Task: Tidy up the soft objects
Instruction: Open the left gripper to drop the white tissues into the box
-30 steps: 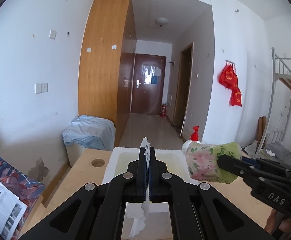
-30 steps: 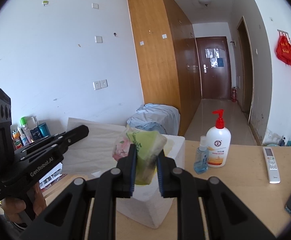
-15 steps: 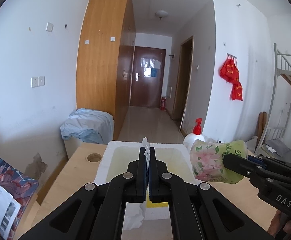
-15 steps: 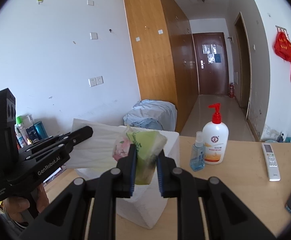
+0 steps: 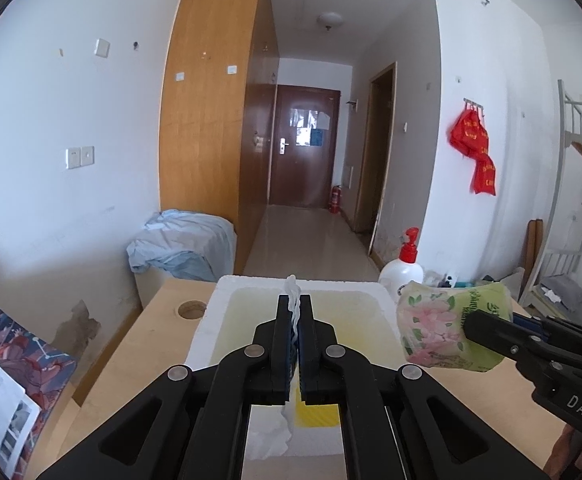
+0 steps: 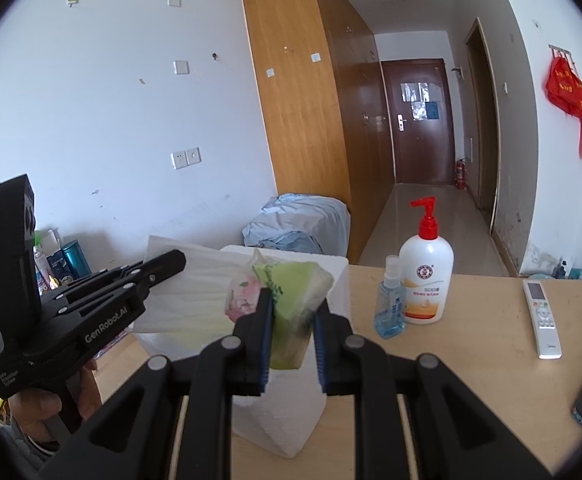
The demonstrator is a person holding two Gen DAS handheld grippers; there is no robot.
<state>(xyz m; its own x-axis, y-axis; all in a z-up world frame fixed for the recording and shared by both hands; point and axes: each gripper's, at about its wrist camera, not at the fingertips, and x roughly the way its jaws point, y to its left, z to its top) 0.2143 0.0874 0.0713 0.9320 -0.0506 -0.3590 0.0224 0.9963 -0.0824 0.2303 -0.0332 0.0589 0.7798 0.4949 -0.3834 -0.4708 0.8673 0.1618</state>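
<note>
Left gripper [image 5: 295, 312] pinches a thin white tissue [image 5: 292, 292], its crinkled edge poking up past the fingers and the rest drooping below them, right over the white foam box [image 5: 219, 300]. Right gripper [image 6: 291, 320] squeezes a soft tissue pack [image 6: 287, 284], green with pink flowers, bulging ahead of its fingers, just beside the box on the tabletop [image 6: 471, 344].
</note>
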